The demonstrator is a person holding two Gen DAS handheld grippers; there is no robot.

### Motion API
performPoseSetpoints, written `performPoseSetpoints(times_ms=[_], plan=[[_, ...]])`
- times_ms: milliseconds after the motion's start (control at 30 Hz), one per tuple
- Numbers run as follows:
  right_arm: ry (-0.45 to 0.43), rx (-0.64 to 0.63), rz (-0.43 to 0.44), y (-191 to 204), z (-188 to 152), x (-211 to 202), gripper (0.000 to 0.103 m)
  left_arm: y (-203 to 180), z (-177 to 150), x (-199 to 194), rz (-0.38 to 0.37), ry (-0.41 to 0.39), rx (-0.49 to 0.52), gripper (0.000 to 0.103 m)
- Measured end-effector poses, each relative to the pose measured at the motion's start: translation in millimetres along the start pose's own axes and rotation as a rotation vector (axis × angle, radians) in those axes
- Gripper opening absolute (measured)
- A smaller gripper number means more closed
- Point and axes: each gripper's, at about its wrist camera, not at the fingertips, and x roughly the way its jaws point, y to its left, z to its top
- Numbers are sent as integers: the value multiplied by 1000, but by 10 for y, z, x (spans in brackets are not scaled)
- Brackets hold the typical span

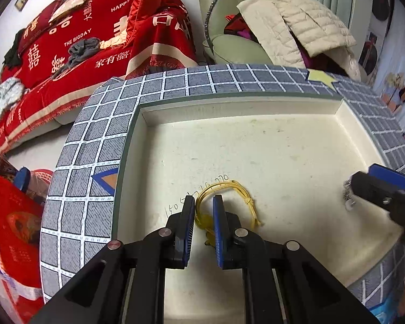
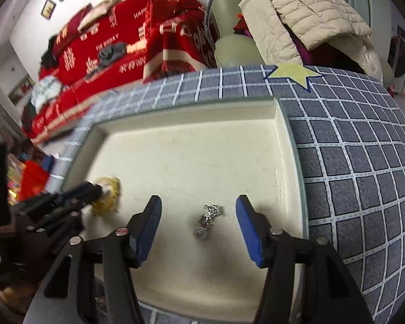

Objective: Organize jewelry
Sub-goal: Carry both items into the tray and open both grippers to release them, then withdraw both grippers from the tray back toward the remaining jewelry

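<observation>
A gridded grey cloth (image 1: 94,124) w/ a yellow star (image 2: 294,74) is covering the table, and a cream tray (image 1: 256,145) is sitting on it, open side up. Far behind, a red blanket (image 1: 75,43) is lying over a sofa at left, and a beige quilted jacket (image 1: 297,24) is draped over a pale green chair (image 1: 216,0) at right.

I'm holding my left tongs (image 1: 203,210) over the near-left part of the tray, pointing down at the floor of it. The jaws are standing narrow, nearly together, closed on the yellow cord loop (image 1: 240,191): one strand bunch is running between the blue pads, and the rest of the loop is lying on the tray floor just right of the tips, knot at the right. Some handwritten digits are showing on the tray floor next to the left finger.

My right tongs (image 2: 198,216) are hanging over the near-right part of the tray, jaws wide apart. The silver chain (image 2: 208,217) is lying in a small heap on the tray floor between the pads, touching neither. Both pieces are well apart, cord at left, chain at right.
</observation>
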Motion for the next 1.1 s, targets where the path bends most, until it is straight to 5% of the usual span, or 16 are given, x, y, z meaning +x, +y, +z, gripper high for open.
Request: performPoseSetpoints(times_ms=[467,500,533,833,900,1100], plan=[[-60,51,22,-20,-98,-446,76,67,23,-157,-6,-49,-49,37],[-64,48,22,-6,-110,-470,78,73,31,-168,-11,-52,-52,49],[-65,47,22,-11,-114,-484,79,74,40,-187,-9,-52,-55,103],[-135,75,19,-2,-195,-777,88,59,-32,-500,16,-148,-15,103],[-158,79,34,-5,-242,-882,102,46,-93,-614,8,-169,23,103],[-164,56,60,49,-438,-1157,103,42,-356,-891,-44,-178,108,103]])
